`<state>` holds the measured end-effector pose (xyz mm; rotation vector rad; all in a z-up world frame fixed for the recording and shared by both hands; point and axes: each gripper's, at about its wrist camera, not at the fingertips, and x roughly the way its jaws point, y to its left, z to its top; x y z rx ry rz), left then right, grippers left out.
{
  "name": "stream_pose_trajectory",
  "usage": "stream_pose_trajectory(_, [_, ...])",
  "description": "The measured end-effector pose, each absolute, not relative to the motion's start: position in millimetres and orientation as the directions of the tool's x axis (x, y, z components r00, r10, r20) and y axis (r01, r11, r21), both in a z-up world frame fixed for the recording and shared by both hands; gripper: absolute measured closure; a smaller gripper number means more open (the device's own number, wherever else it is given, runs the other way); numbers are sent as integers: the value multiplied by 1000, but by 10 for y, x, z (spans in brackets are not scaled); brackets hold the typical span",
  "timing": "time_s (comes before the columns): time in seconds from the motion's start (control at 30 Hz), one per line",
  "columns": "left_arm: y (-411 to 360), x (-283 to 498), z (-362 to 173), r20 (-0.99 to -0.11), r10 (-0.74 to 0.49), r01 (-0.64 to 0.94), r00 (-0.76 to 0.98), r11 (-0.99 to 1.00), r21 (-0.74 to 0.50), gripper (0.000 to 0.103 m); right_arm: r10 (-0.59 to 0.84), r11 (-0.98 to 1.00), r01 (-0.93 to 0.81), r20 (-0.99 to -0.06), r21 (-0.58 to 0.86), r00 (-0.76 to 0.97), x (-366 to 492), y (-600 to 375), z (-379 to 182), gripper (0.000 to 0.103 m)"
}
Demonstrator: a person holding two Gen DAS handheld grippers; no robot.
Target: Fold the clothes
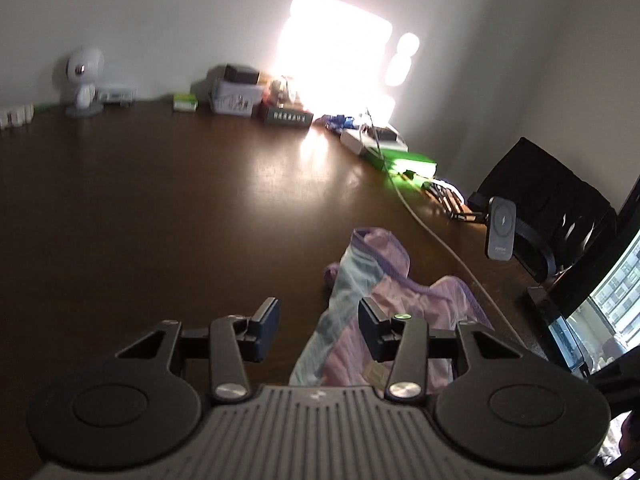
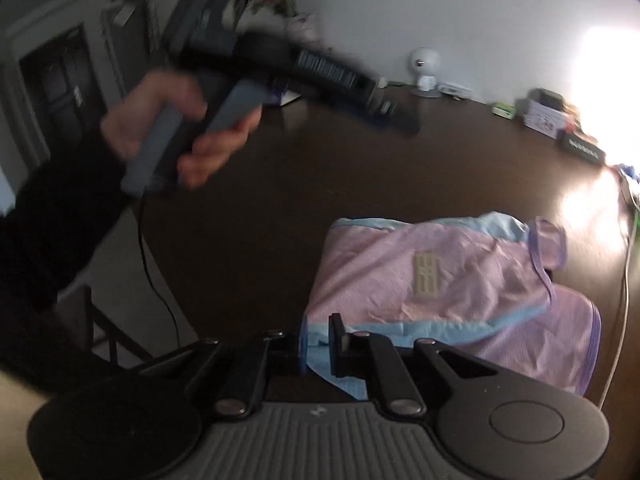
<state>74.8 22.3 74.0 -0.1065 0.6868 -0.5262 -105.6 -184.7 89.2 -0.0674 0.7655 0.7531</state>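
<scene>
A pink and lilac garment (image 2: 460,280) with light blue trim and a beige label (image 2: 426,274) lies partly folded on the dark brown table (image 2: 280,200). My right gripper (image 2: 314,344) is shut on the garment's near light blue edge. In the left wrist view the garment (image 1: 384,292) lies bunched below and right of my left gripper (image 1: 319,314), which is open and holds nothing. The right wrist view shows the left gripper (image 2: 394,118) blurred above the far table, held by a person's hand (image 2: 160,120) in a black sleeve.
Along the far wall stand a white round camera figure (image 1: 84,80), boxes (image 1: 236,96) and a power strip (image 1: 376,140) under strong glare. A white cable (image 1: 440,240) runs past the garment. A charger stand (image 1: 500,232) and a monitor (image 1: 600,280) are at the right.
</scene>
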Motion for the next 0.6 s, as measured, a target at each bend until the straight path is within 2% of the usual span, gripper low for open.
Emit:
stream_pose_trajectory(0.03, [207, 693, 531, -607, -501, 429, 617, 861, -274, 56, 599, 761, -604, -615, 238, 512, -1086, -2014, 921, 63])
stream_pose_trajectory(0.07, [189, 641, 328, -635, -504, 430, 585, 857, -283, 47, 581, 796, -545, -582, 263, 569, -1056, -2181, 958, 53])
stream_pose_trajectory(0.13, [20, 758, 353, -629, -505, 483, 591, 846, -225, 30, 527, 847, -441, -564, 296, 635, -796, -2396, 942, 52])
stream_pose_trajectory(0.2, [-148, 967, 394, -647, -509, 491, 567, 840, -231, 29, 489, 872, -358, -556, 334, 672, -549, -2566, 857, 53])
stream_pose_trajectory(0.3, [-365, 1323, 266, -686, -555, 490, 471, 811, -320, 29, 471, 870, -237, -587, 433, 658, -117, -2751, 538, 55])
stream_pose_trajectory(0.37, [-529, 1546, 242, -702, -535, 489, 471, 820, -297, 30, 467, 864, -192, -601, 465, 649, 130, -2801, 353, 63])
stream_pose_trajectory(0.43, [-716, 1786, 268, -707, -520, 504, 479, 822, -264, 29, 473, 860, -188, -603, 474, 643, 282, -2799, 254, 63])
stream_pose_trajectory(0.53, [-1024, 2113, 240, -740, -514, 549, 433, 802, -236, 30, 478, 863, -201, -621, 464, 622, 395, -2746, 179, 72])
stream_pose_trajectory(0.57, [-1122, 2187, 212, -752, -513, 567, 414, 792, -228, 37, 478, 866, -207, -629, 456, 613, 417, -2721, 164, 82])
stream_pose_trajectory(0.6, [-1214, 2242, 173, -771, -508, 592, 384, 776, -216, 46, 480, 867, -219, -632, 448, 608, 427, -2692, 155, 86])
